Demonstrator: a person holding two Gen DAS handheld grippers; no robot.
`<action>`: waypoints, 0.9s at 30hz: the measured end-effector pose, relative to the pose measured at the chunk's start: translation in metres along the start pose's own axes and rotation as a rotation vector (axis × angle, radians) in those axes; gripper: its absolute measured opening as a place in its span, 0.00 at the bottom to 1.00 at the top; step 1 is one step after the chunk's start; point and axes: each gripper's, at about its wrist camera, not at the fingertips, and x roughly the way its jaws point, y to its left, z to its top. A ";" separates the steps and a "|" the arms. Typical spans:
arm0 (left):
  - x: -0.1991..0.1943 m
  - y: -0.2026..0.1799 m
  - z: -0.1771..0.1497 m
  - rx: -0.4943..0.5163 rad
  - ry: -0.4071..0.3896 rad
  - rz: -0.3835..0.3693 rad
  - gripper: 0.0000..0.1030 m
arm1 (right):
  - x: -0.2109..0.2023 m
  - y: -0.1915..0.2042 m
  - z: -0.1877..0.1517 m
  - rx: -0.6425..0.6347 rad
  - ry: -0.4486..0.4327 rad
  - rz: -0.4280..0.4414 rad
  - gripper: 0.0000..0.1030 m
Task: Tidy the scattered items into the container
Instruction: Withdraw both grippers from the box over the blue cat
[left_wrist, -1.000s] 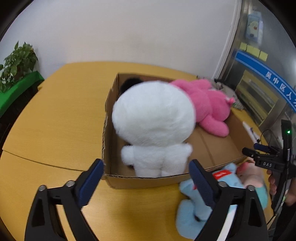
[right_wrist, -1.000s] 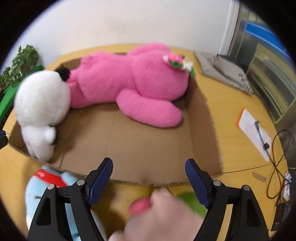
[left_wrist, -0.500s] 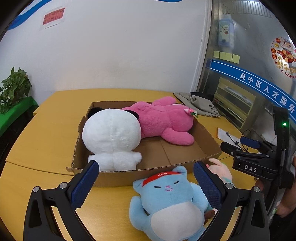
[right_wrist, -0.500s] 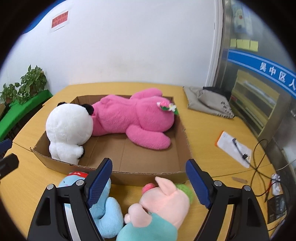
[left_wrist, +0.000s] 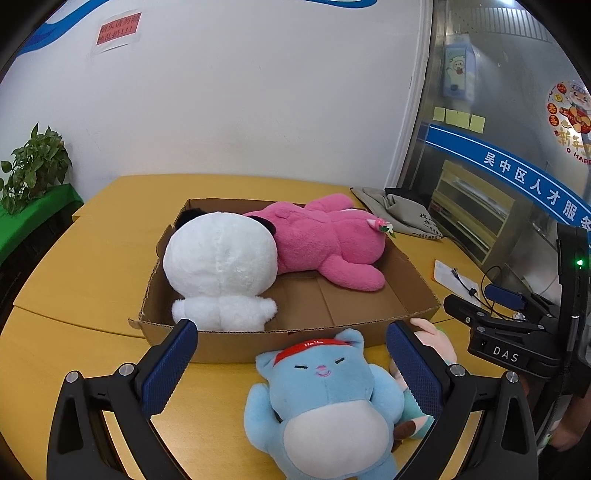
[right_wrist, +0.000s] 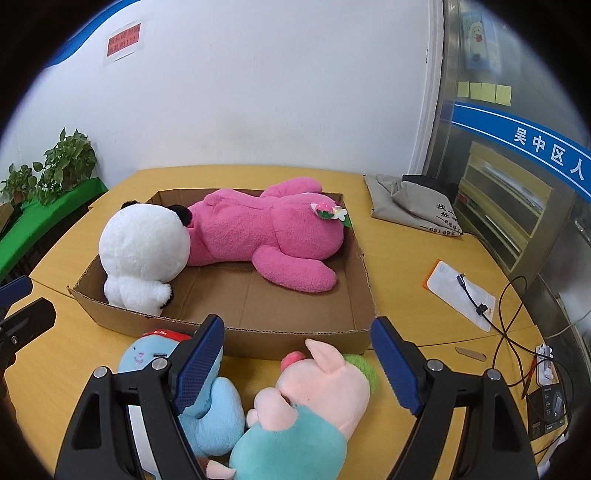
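Observation:
A shallow cardboard box sits on the yellow table. Inside lie a white panda plush and a pink bear plush. On the table in front of the box lie a blue cat plush and a pink pig plush in teal. My left gripper is open and empty, above the blue cat. My right gripper is open and empty, above the pig.
A grey cloth bag lies at the table's far right. A white pouch with a cable and loose wires lie right of the box. Potted plants stand on a green shelf at the left.
Both grippers have pulled back and up from the box. The blue cat and the pig now lie between the open fingers. The toys have not moved.

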 end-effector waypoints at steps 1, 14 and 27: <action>-0.001 -0.001 -0.001 0.004 0.000 -0.003 1.00 | 0.000 0.000 -0.001 -0.001 0.000 -0.001 0.79; 0.002 0.003 -0.006 -0.012 0.013 -0.004 1.00 | 0.004 0.019 -0.014 -0.084 0.018 0.071 1.00; 0.008 0.009 -0.011 -0.010 0.032 -0.012 1.00 | 0.008 0.024 -0.015 -0.076 0.021 0.070 1.00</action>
